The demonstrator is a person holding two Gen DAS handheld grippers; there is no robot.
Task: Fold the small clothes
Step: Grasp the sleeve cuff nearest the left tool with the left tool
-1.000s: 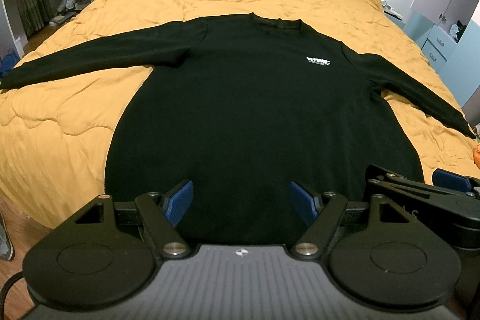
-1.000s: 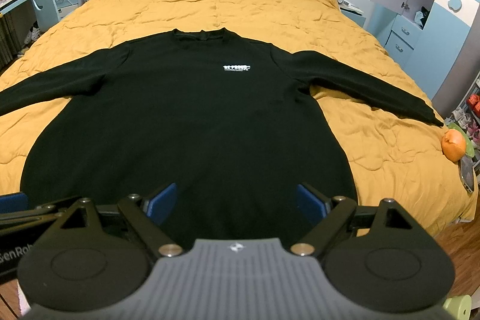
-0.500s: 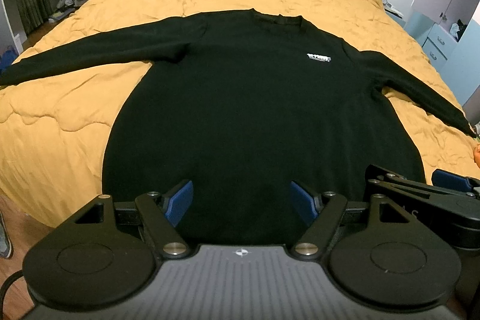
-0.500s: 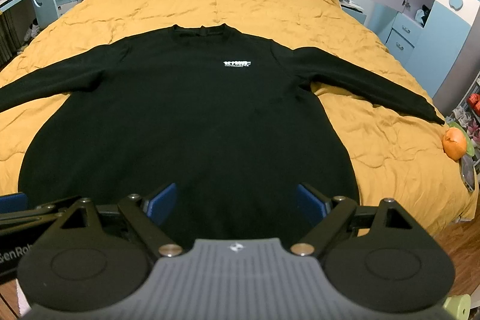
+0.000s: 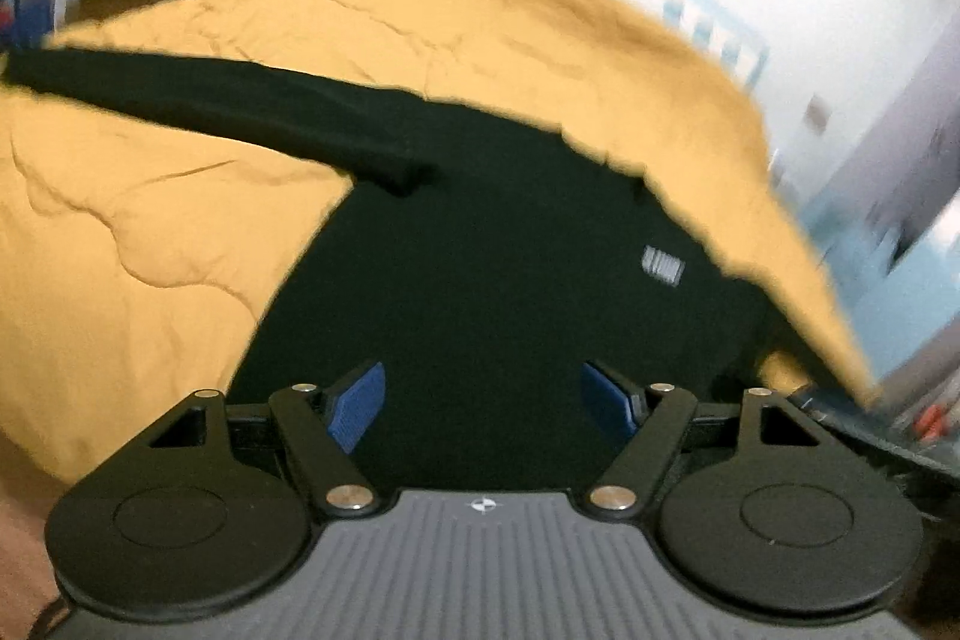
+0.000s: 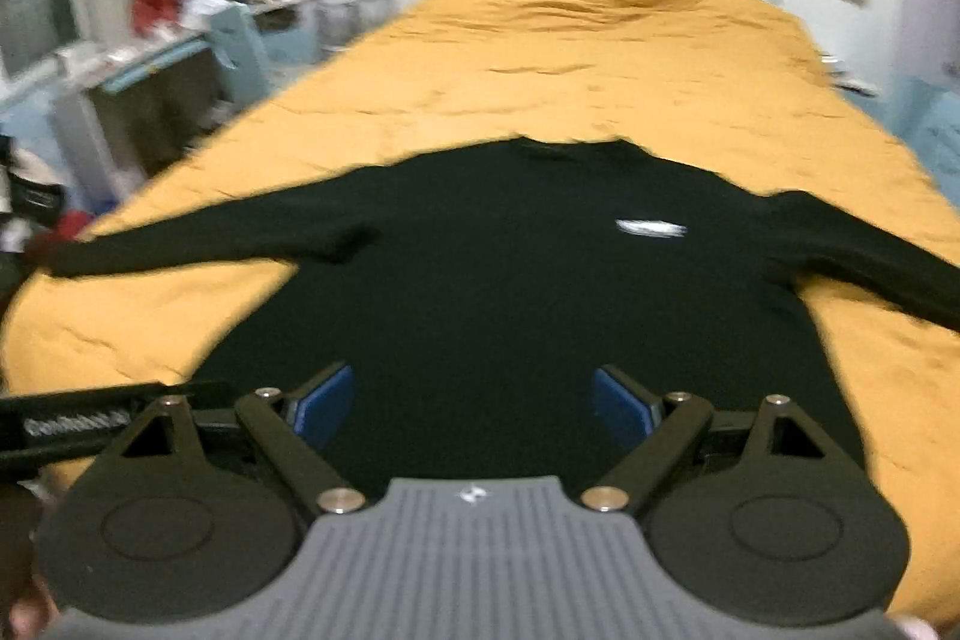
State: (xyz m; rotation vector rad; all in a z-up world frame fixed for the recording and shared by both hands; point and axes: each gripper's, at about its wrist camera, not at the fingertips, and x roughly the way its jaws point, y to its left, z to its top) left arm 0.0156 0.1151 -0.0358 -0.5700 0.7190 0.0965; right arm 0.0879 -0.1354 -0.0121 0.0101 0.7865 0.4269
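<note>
We see a black long-sleeved sweatshirt (image 6: 516, 280) spread flat on the bed's mustard-yellow quilt (image 6: 600, 58), hem toward the near edge. Our left gripper (image 5: 483, 403) and right gripper (image 6: 474, 403) hover over the hem, both spread wide, grasping nothing.

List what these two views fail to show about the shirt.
- Shirt hem: both views, hidden behind the open grippers.
- Logo text: both views, motion-blurred, unreadable.
- Its right sleeve: right view, cuff cut off by the edge; left view, lost in blur.
</note>
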